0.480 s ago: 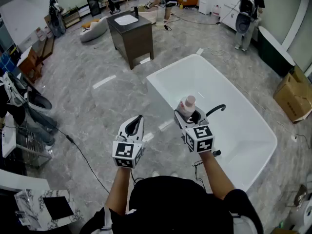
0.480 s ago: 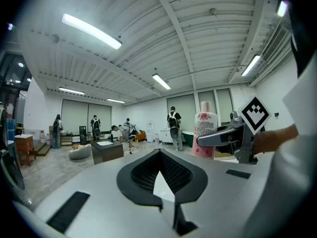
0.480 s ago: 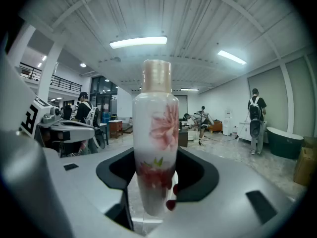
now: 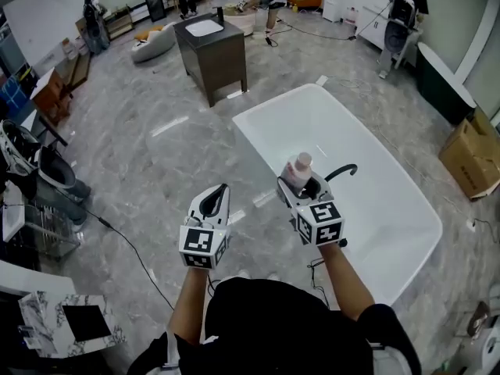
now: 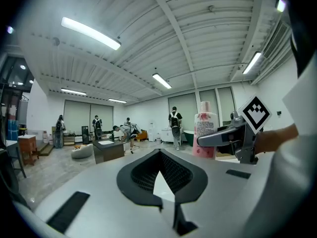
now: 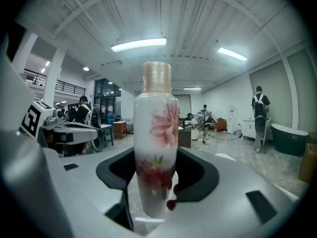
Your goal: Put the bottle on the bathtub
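Observation:
A white bottle (image 4: 299, 168) with a pink flower print and a beige cap stands upright between the jaws of my right gripper (image 4: 301, 183), which is shut on it. In the right gripper view the bottle (image 6: 157, 148) fills the middle, and both pads press on its lower half. It hangs above the near left rim of the white bathtub (image 4: 248, 128). My left gripper (image 4: 218, 196) is level to the left of the tub, shut and empty. The left gripper view shows the bottle (image 5: 205, 135) at the right, in the other gripper.
A black faucet (image 4: 344, 172) arches over the tub just right of the bottle. A dark cabinet with a white basin (image 4: 211, 51) stands beyond the tub. A cardboard box (image 4: 472, 156) sits at the right. A cable (image 4: 131, 250) runs across the marble floor. People work at the far end.

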The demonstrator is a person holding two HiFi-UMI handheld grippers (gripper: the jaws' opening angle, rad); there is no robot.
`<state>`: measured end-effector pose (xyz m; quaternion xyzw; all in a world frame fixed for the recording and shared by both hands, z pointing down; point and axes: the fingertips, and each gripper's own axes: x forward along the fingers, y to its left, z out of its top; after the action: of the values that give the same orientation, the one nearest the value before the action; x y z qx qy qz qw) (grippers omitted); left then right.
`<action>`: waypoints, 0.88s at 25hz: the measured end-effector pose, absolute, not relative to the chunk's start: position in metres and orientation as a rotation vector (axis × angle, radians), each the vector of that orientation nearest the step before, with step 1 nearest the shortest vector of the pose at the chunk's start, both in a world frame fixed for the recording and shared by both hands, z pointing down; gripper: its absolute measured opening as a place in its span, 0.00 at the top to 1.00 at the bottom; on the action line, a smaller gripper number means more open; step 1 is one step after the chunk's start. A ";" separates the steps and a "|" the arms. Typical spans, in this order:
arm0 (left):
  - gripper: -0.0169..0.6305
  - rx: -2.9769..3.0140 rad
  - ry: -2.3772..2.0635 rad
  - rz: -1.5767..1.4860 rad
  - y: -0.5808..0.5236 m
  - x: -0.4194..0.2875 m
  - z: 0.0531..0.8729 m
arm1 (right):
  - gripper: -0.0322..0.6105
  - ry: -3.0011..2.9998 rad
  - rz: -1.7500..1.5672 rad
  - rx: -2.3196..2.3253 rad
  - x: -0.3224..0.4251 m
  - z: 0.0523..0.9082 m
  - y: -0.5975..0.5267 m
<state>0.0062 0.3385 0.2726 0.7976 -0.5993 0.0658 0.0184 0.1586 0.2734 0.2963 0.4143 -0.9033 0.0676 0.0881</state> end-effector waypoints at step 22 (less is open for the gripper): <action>0.95 2.493 -1.864 0.291 0.305 0.026 0.291 | 0.57 -2.739 0.219 1.173 0.164 0.306 0.237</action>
<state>0.0263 0.3048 0.2907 0.7974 -0.5962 0.0930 0.0074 0.1644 0.2367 0.3061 0.3913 -0.9141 0.0729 0.0767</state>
